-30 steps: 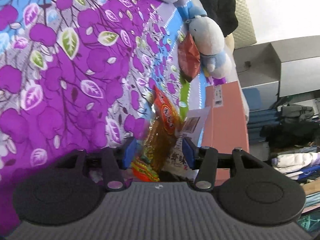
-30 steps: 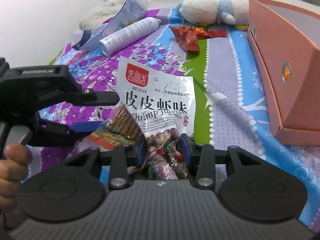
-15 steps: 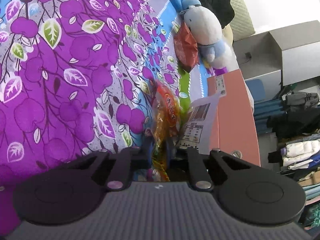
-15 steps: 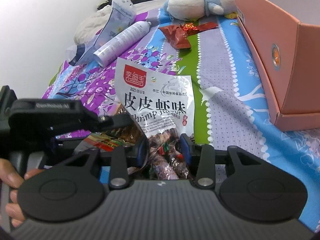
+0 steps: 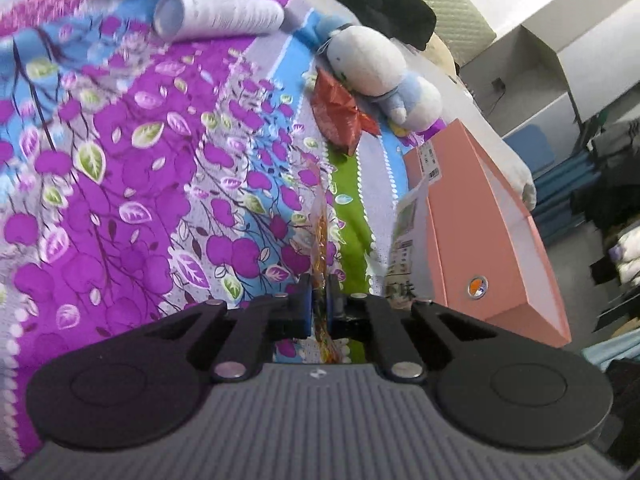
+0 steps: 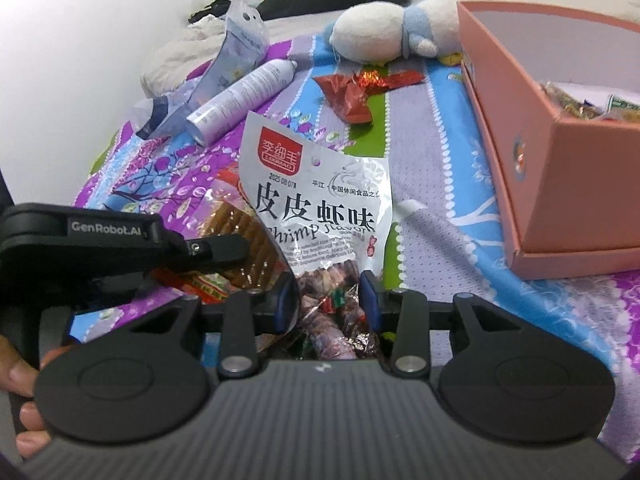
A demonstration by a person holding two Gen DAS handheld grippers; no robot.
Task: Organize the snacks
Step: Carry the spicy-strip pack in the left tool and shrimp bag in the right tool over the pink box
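My left gripper point(image 5: 318, 300) is shut on an orange clear snack pack point(image 5: 319, 240), seen edge-on; in the right wrist view the left gripper point(image 6: 224, 250) pinches that brown-biscuit pack point(image 6: 244, 236). My right gripper point(image 6: 328, 300) is closed around the bottom of a white shrimp-flavour snack bag point(image 6: 320, 216), which rests on the bedspread; the bag's edge shows in the left wrist view point(image 5: 404, 236). A red wrapper point(image 6: 356, 92) lies farther back. The pink box point(image 6: 560, 160) at right holds some snacks.
A white spray can point(image 6: 244, 100), a clear plastic bag point(image 6: 236, 48) and a plush toy point(image 6: 384, 32) lie at the far side of the purple floral bedspread point(image 5: 140, 200). Dark clothes lie behind. Grey cabinets point(image 5: 560, 60) stand beyond the bed.
My left gripper has shut on the orange pack and lifted and turned it, so it now shows edge-on. The right gripper has risen, so the box's inside shows.
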